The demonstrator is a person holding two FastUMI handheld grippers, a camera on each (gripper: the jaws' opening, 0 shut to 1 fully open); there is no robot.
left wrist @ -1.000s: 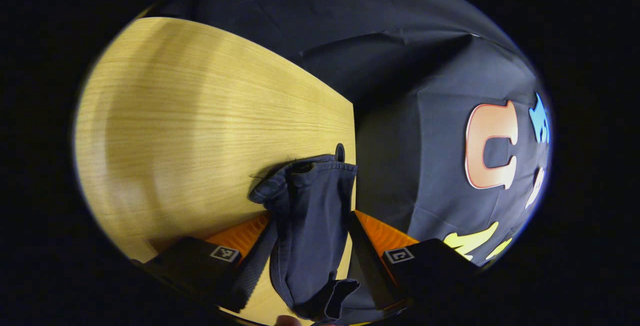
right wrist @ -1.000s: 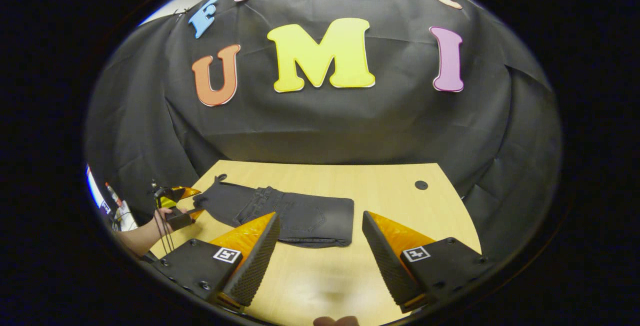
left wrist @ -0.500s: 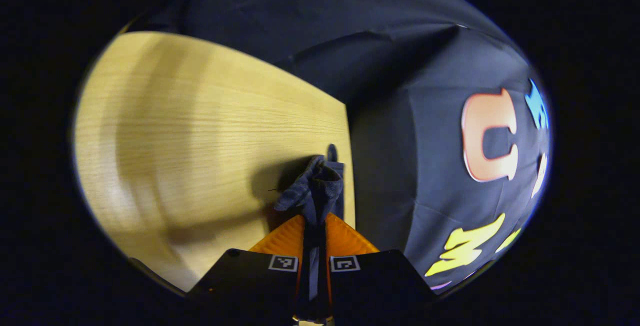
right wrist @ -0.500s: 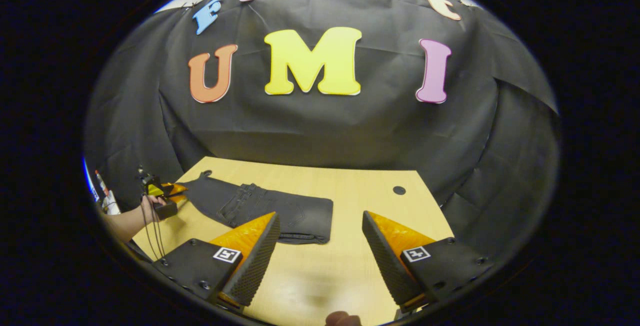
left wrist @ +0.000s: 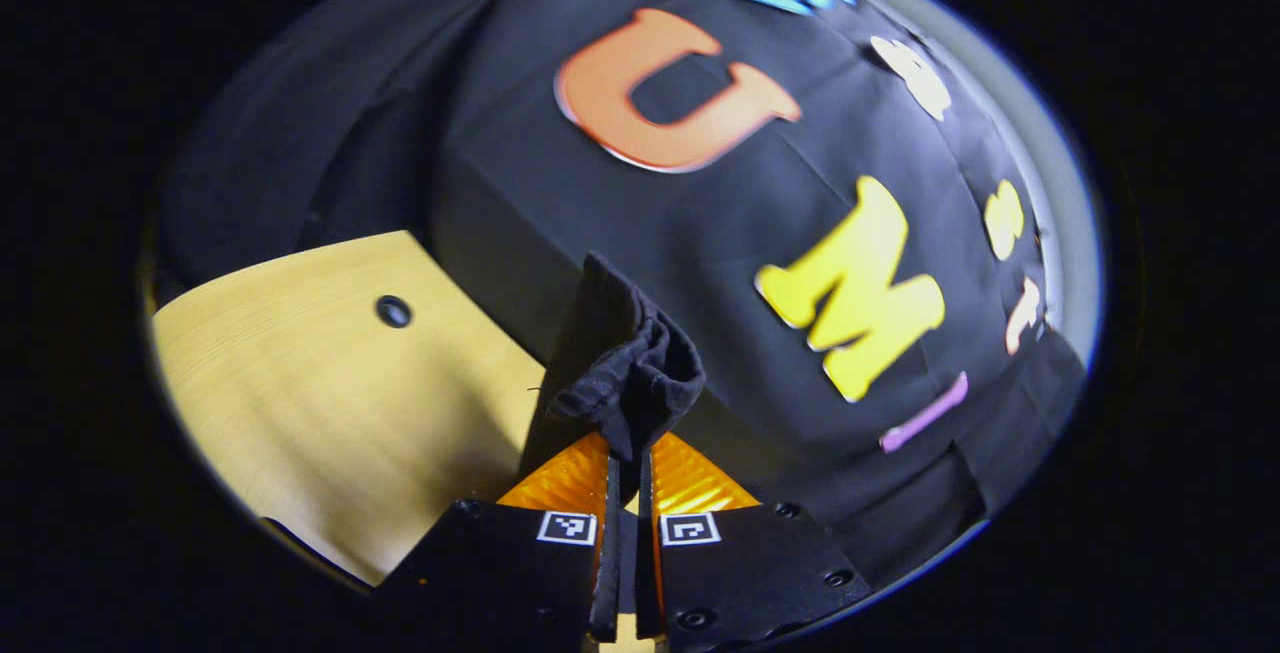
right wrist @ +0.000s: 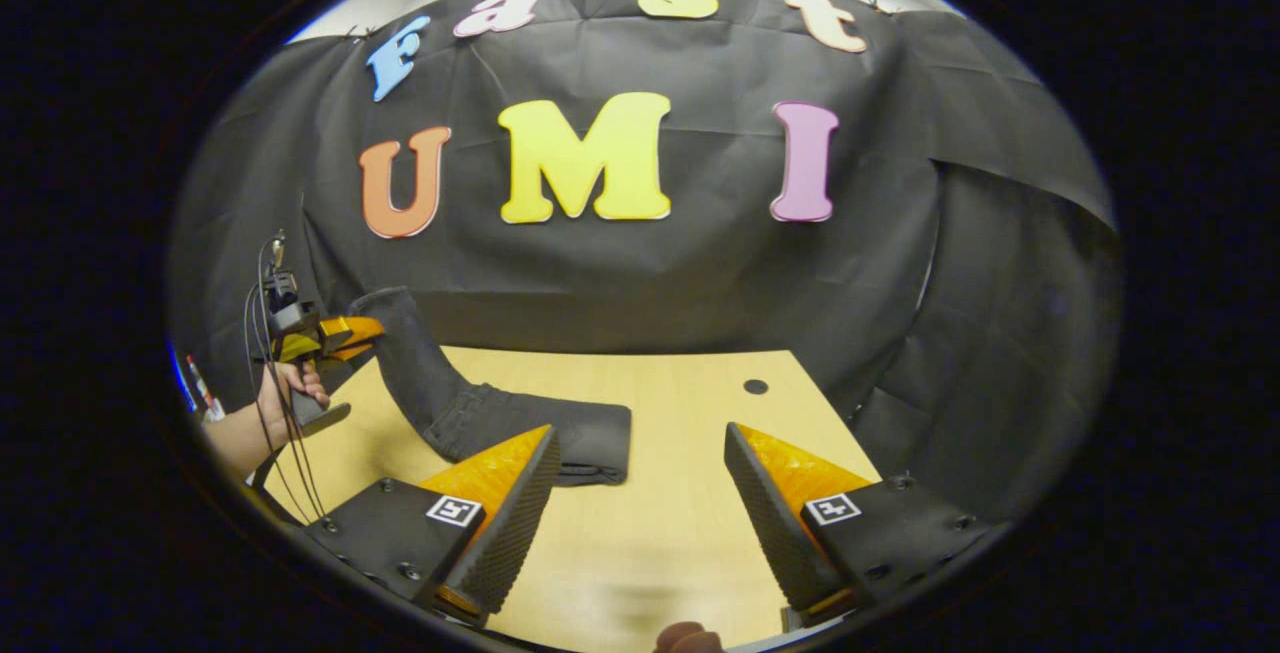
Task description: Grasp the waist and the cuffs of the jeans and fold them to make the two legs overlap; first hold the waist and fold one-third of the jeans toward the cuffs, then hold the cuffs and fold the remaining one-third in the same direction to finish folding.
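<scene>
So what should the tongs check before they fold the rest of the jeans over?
1. Left tongs shut on the cuff end of the dark denim jeans: ok.
2. Cuff end lifted off the light wooden table: ok.
3. Waist part lying flat, already folded: ok.
4. Both leg cuffs pinched together: cannot tell.
5. Right tongs open, off the jeans: ok.
6. Bare table beside the folded part for landing: ok.

Right gripper (right wrist: 640, 493) sat wide open at the bottom. At left, the left gripper (right wrist: 345, 333) held the jeans (right wrist: 470, 408) cuffs off the table (right wrist: 680, 523).
</scene>
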